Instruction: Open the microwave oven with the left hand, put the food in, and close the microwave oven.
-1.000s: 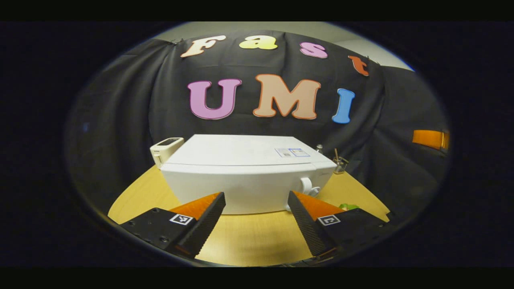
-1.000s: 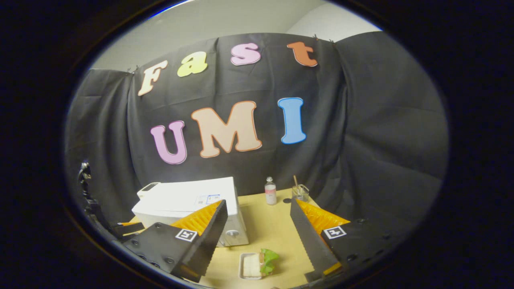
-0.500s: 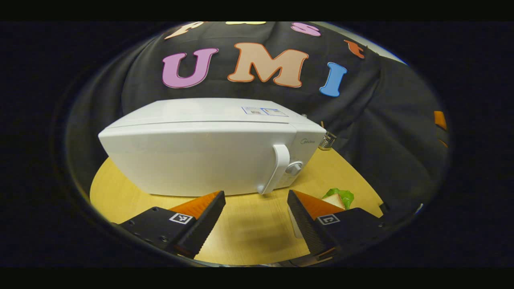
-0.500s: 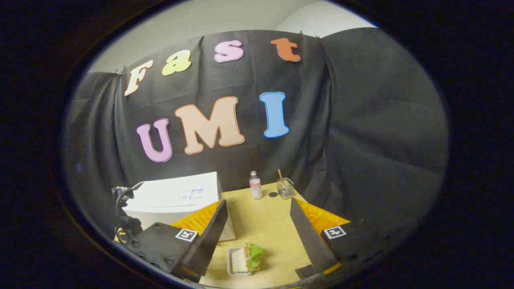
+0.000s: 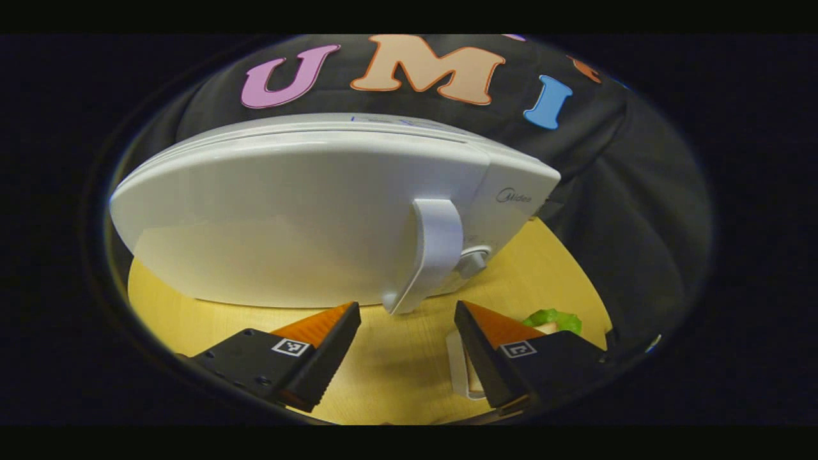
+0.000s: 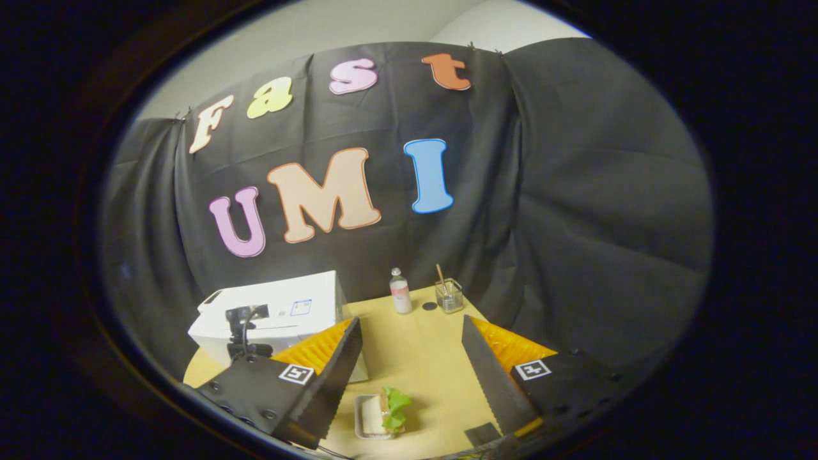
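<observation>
A white microwave oven (image 5: 307, 211) stands on the wooden table (image 5: 383, 364), its door shut. Its vertical white handle (image 5: 429, 252) is just above and ahead of my open left gripper (image 5: 407, 313), with nothing between the fingers. A round knob (image 5: 474, 260) sits right of the handle. The food, a sandwich with green lettuce in a small white tray (image 6: 382, 415), lies on the table right of the microwave oven (image 6: 275, 313). My right gripper (image 6: 412, 332) hangs open above the sandwich, holding nothing. The sandwich's lettuce (image 5: 553, 317) peeks past my left gripper's right finger.
At the table's back edge stand a small bottle (image 6: 400, 291) and a glass with a stick in it (image 6: 448, 295). The other gripper's camera rig (image 6: 243, 329) shows in front of the microwave oven in the right gripper view. Black cloth surrounds the table.
My left gripper has dropped and come much closer to the microwave's door, so the handle now sits just above the fingertips. The right gripper view has pulled back slightly; both stay open.
</observation>
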